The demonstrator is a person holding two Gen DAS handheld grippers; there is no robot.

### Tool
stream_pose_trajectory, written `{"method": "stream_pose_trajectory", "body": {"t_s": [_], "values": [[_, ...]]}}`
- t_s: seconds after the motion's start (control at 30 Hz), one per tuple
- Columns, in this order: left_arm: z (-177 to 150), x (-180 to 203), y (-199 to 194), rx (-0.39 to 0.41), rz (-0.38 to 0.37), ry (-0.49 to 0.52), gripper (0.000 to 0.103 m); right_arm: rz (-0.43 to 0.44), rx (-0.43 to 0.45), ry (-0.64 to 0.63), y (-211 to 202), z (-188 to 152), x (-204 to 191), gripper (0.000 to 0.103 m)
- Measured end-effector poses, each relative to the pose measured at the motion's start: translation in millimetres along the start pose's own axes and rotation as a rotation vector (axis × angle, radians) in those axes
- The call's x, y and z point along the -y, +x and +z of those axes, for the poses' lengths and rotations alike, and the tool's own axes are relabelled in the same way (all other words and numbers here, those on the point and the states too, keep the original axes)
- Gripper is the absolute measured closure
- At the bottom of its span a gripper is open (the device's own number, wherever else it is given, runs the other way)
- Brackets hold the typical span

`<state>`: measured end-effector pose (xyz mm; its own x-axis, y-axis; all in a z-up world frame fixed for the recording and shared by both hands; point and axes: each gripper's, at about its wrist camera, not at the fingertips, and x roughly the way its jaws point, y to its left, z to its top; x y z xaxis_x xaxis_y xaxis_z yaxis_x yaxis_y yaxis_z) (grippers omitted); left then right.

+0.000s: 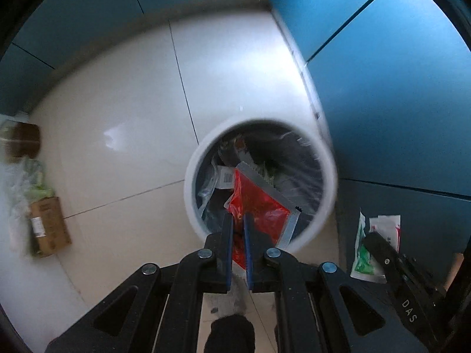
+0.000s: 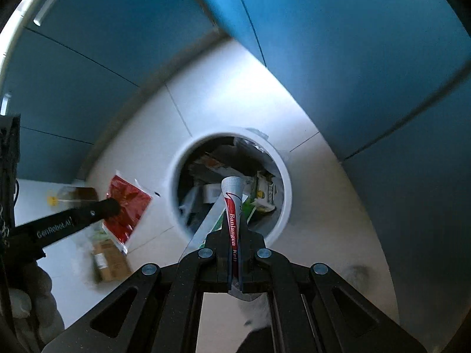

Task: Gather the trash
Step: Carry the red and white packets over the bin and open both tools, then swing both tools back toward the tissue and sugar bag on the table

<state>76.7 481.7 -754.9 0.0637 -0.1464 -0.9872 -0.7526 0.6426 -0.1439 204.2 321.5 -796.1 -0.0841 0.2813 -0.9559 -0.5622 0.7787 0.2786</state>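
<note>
Left gripper (image 1: 238,229) clamps a red packet (image 1: 259,206), right gripper (image 2: 234,235) a sachet (image 2: 232,203); letting go off-centre could miss the bin (image 1: 191,176), frame centre

I'm pinching a glossy red foil-look packet (image 1: 259,206) w/ a silvery crimped edge in my left gripper (image 1: 238,220); the floor tiles (image 1: 117,117) are shining glossy, the bin rim (image 1: 191,176) looking smooth white plastic, cardboard box (image 1: 50,226) far left showing matt.

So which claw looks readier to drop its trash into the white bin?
Probably the right claw: its white sachet shows over the bin opening in its own view, while there the left claw holds its red packet beside the bin.
</note>
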Motion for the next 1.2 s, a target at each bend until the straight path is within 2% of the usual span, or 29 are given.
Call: {"method": "stream_pose_trajectory", "body": {"t_s": [0.1,0.17,0.37,0.4,0.47,0.5,0.53,0.57,0.6,0.63,0.67,0.73,0.8,0.97,1.1,1.2], "values": [[6.6,-8.4,41.6,-0.039,0.001,0.007,0.099,-0.010,-0.018,-0.017,48.6,0.5,1.5,0.101],[6.5,-7.2,54.5,-0.053,0.005,0.015,0.099,-0.017,-0.034,-0.031,70.0,1.1,0.6,0.101],[8.8,-6.3,56.6,-0.050,0.010,0.038,0.097,-0.037,-0.083,-0.057,100.7,4.6,-5.6,0.100],[8.2,-6.9,51.4,-0.034,0.006,0.037,0.097,-0.056,-0.089,-0.059,101.3,5.5,-5.6,0.098],[9.6,-7.0,47.8,-0.026,0.014,0.029,0.094,-0.072,-0.099,-0.069,102.8,6.2,-6.9,0.085],[9.1,-8.7,43.0,-0.020,0.023,0.026,0.093,-0.078,-0.101,-0.067,101.1,5.6,-6.9,0.073],[10.0,-9.8,41.4,-0.010,0.026,0.024,0.085,-0.089,-0.098,-0.069,97.4,4.5,-7.0,0.058],[9.2,-11.6,36.0,0.002,0.034,0.020,0.064,-0.092,-0.097,-0.073,90.9,4.3,-5.2,0.052],[8.2,-12.8,30.3,0.016,0.042,0.019,0.049,-0.099,-0.096,-0.081,87.7,3.3,-6.1,0.042],[7.2,-13.7,26.4,0.030,0.055,0.017,0.024,-0.105,-0.096,-0.090,84.3,2.2,-7.3,0.032],[5.6,-14.8,20.6,0.045,0.077,0.014,0.015,-0.114,-0.094,-0.098,82.4,1.5,-9.0,0.026],[0.3,-17.4,9.5,0.064,0.114,0.012,0.013,-0.131,-0.086,-0.113,74.1,0.6,-11.5,0.009],[-7.2,-20.4,-4.2,0.084,0.161,0.007,0.004,-0.153,-0.076,-0.125,63.9,0.1,-14.4,0.000],[-29.4,-22.1,-45.5,0.150,0.228,-0.006,0.002,-0.172,-0.051,-0.135,25.0,-3.4,-26.2,0.000],[-48.6,-21.0,-87.7,0.191,0.283,-0.029,0.002,-0.188,-0.015,-0.168,-24.9,-10.7,-42.2,0.000],[-64.1,-18.8,-119.8,0.212,0.289,-0.050,0.002,-0.188,0.007,-0.178,-64.7,-17.5,-52.8,0.000]]}}
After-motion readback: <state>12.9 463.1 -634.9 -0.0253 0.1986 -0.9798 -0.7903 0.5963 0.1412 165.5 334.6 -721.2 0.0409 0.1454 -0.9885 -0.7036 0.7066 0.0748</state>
